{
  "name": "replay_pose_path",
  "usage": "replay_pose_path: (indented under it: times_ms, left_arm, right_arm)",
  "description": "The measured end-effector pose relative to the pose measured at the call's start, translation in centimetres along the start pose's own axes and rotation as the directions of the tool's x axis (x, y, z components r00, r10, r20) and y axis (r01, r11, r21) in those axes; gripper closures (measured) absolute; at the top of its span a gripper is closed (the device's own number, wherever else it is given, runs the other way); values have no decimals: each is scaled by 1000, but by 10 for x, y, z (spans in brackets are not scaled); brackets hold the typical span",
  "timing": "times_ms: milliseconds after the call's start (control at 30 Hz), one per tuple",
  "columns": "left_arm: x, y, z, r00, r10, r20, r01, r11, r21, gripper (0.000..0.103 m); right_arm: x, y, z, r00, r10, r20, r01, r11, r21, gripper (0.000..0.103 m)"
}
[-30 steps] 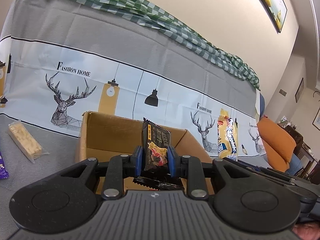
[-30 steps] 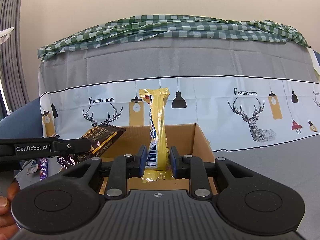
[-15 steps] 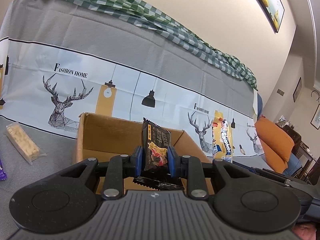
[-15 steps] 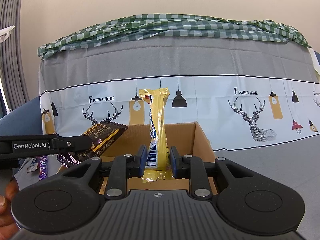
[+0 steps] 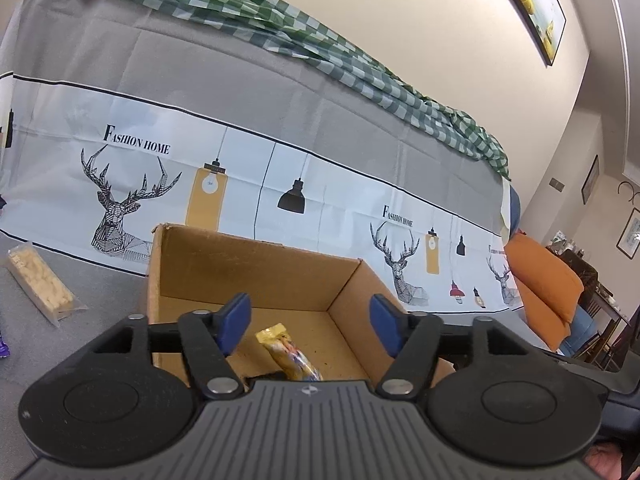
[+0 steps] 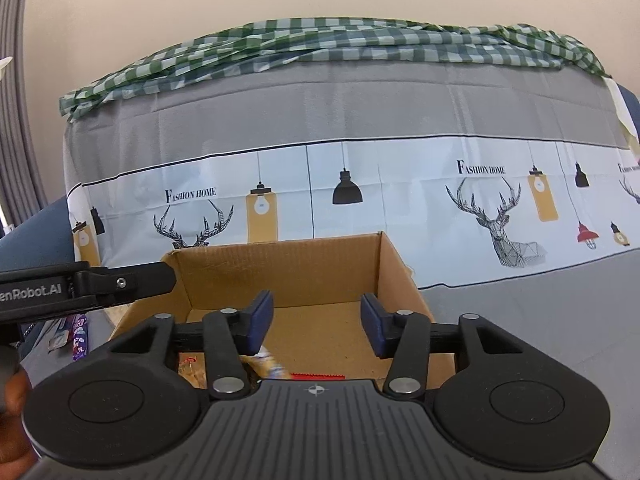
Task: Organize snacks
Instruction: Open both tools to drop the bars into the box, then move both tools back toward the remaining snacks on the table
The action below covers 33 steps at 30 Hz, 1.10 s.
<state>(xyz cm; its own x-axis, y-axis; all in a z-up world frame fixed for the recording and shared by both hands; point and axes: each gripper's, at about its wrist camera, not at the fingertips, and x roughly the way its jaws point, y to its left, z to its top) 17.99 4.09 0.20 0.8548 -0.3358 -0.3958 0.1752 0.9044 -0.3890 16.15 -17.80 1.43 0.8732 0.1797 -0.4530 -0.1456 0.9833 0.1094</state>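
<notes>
An open cardboard box (image 5: 256, 268) (image 6: 280, 276) stands on the grey cloth. My left gripper (image 5: 308, 320) is open and empty just above the box's near side. A yellow snack packet (image 5: 288, 354) lies on the box floor below it. My right gripper (image 6: 316, 322) is open and empty over the same box; the yellow packet (image 6: 268, 362) and the red edge of another packet (image 6: 318, 376) lie below it. The left gripper's arm (image 6: 88, 284) reaches in from the left in the right wrist view.
A clear pack of pale crackers (image 5: 38, 280) lies on the cloth left of the box. A purple packet (image 6: 79, 338) lies further left. A sofa back covered with printed cloth and a green checked cloth (image 5: 280, 32) rises behind. An orange cushion (image 5: 544, 288) sits at right.
Both grippers have opened. The dark snack bar left the left gripper and the yellow packet left the right gripper; the yellow one now lies in the box.
</notes>
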Motion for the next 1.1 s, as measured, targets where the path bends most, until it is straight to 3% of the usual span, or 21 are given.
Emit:
replay_pose_path:
  times_ms: [200, 300, 367, 467, 567, 767, 833, 933, 1033, 1100]
  left_arm:
    - [-5, -5, 0, 990, 117, 73, -121, 992, 44, 17]
    - [-3, -3, 3, 981, 182, 62, -184, 982, 34, 16]
    - [-2, 4, 5, 972, 234, 34, -234, 972, 11, 16]
    - [0, 20, 7, 972, 229, -58, -230, 973, -13, 15]
    - [-4, 37, 3, 959, 257, -119, -259, 966, -5, 0]
    - [-37, 62, -3, 922, 361, -140, -358, 932, 49, 1]
    - [-52, 70, 0, 918, 369, -146, -367, 929, 37, 1]
    - [-73, 84, 7, 927, 344, -151, -349, 937, -8, 0]
    - [-83, 93, 16, 919, 363, -151, -365, 931, 12, 0]
    - [-85, 98, 23, 927, 343, -149, -341, 939, 37, 0]
  right_arm:
    - [0, -1, 0, 1000, 1, -7, -1, 1000, 19, 50]
    - [0, 0, 0, 1000, -1, -8, 1, 1000, 24, 49]
    - [1, 0, 1, 1000, 0, -11, 0, 1000, 30, 49]
    - [4, -1, 1, 1000, 2, -23, -1, 998, 57, 48]
    - [6, 3, 0, 1000, 5, -30, -2, 996, 87, 48]
    - [3, 26, 0, 1000, 17, -16, -15, 993, 114, 46]
    - [1, 37, -1, 1000, 28, -12, -26, 992, 122, 46]
    - [0, 53, -2, 999, 51, -12, -49, 990, 133, 45]
    - [1, 67, -5, 997, 79, -26, -74, 987, 140, 45]
    - [0, 78, -7, 994, 104, -30, -99, 986, 136, 45]
